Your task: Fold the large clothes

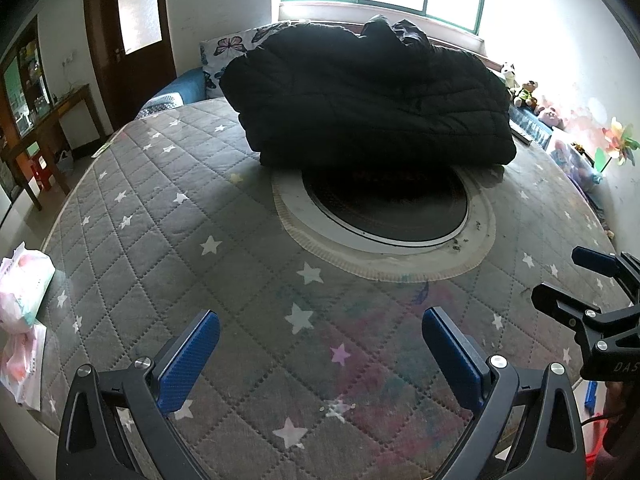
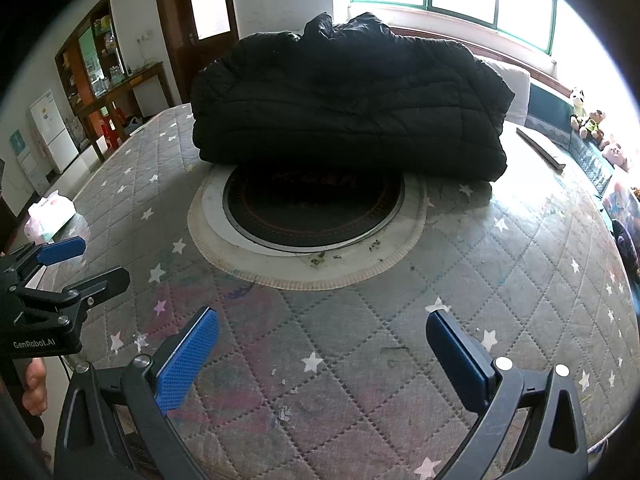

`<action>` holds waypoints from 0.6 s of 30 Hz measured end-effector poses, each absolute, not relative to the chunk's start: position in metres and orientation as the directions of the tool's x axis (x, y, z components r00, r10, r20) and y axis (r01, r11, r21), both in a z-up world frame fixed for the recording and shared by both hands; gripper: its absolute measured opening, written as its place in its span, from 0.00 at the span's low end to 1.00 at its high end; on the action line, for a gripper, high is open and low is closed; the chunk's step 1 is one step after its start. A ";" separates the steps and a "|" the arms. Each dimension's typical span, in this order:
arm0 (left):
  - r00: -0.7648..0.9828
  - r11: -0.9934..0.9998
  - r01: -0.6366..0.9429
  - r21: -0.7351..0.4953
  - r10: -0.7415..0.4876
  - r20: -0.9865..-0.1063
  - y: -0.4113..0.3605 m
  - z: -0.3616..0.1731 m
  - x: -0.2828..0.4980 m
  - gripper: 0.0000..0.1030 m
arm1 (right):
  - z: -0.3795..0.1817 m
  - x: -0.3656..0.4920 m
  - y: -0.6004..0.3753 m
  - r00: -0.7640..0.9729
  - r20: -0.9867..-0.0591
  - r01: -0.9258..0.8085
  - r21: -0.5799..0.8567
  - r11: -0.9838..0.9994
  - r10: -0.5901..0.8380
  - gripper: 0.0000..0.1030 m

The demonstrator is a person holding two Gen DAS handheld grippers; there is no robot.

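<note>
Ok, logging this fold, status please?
Left claw open, empty. Right claw open, empty. Black jacket folded, overlapping round mat. Nothing in the way.

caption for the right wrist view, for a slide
Both grippers, right and left, open and empty above the star-quilted cover; the black puffer jacket lies folded beyond the round hotplate.

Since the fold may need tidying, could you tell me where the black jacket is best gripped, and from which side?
Grip the black jacket at its near lower corners, coming in low from the front edge of the table cover. It lies as a thick folded bundle; the near edge overhangs the round plate, so fingers can probably slip under there. Both the left gripper and the right gripper are open.
</note>
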State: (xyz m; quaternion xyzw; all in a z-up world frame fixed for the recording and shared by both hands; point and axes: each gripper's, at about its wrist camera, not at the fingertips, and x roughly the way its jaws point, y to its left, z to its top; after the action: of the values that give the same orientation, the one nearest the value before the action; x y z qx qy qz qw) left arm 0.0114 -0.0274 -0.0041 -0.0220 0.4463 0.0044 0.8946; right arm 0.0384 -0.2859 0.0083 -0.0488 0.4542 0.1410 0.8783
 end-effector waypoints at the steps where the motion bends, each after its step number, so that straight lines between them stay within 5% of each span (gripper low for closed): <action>1: 0.602 0.999 -0.028 -0.033 -0.010 -0.798 -0.028 -0.004 0.012 1.00 | 0.008 0.038 -0.286 0.548 -0.811 -0.292 0.044 0.955 0.205 1.00; 18: 0.604 0.999 -0.029 -0.014 0.007 -0.797 -0.029 -0.003 0.017 1.00 | 0.007 0.042 -0.288 0.546 -0.811 -0.295 0.048 0.954 0.209 1.00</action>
State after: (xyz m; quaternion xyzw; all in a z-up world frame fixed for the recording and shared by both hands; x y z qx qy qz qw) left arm 0.0175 -0.0287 -0.0034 -0.0128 0.4449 0.0101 0.8954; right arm 0.0424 -0.2880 0.0075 -0.0470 0.4543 0.1434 0.8780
